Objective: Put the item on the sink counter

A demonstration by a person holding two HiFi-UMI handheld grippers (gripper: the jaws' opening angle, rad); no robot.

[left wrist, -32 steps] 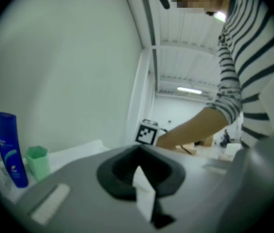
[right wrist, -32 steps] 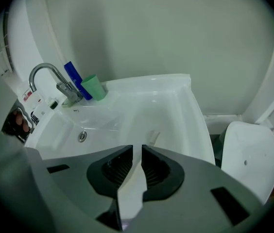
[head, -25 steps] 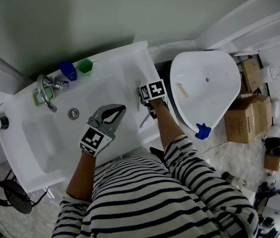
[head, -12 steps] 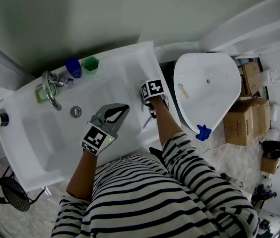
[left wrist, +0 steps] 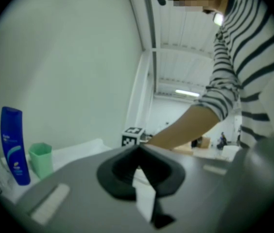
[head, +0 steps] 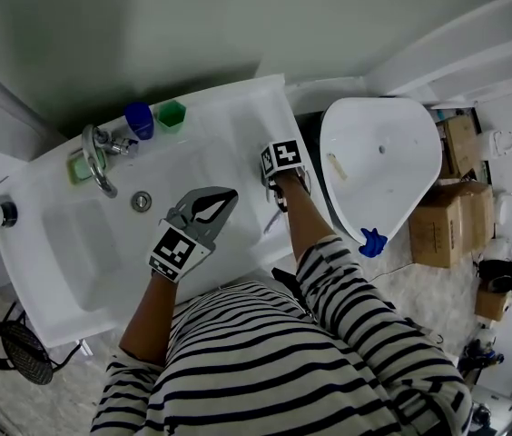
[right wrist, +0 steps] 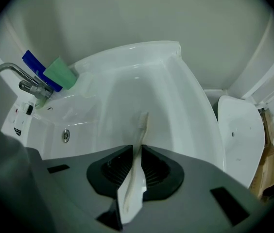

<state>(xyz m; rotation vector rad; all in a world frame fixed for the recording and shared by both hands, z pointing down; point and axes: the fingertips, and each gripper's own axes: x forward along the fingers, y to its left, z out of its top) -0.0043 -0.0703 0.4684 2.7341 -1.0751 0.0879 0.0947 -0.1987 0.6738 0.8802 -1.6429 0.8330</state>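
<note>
The right gripper (right wrist: 140, 148) points steeply down over the right side of the white sink (right wrist: 142, 47). Its jaws have just been closing, and they now pinch the handle of a white toothbrush (right wrist: 142, 125). The pads press it from both sides with only the handle's width between them. The brush head sticks out straight ahead of the jaws, above the smooth white table strip (right wrist: 195, 115) that runs along the basin's right edge. Whether the tip touches that surface cannot be told.

Far ahead of this gripper and to its left, a green cup (right wrist: 60, 73) stands at the back rim just beside a blue bottle (right wrist: 34, 66). The faucet (right wrist: 18, 72) is further left. The drain (right wrist: 66, 135) lies left of the jaws, low in the basin. To the gripper's right, past the table edge, sits a white toilet (right wrist: 241, 130).

The left gripper (left wrist: 138, 148) hangs nearly level over the basin. Its jaws are pressed together with nothing between them. Ahead of its tips the marker cube of the right gripper shows, and the cup and bottle stand off to its left.
</note>
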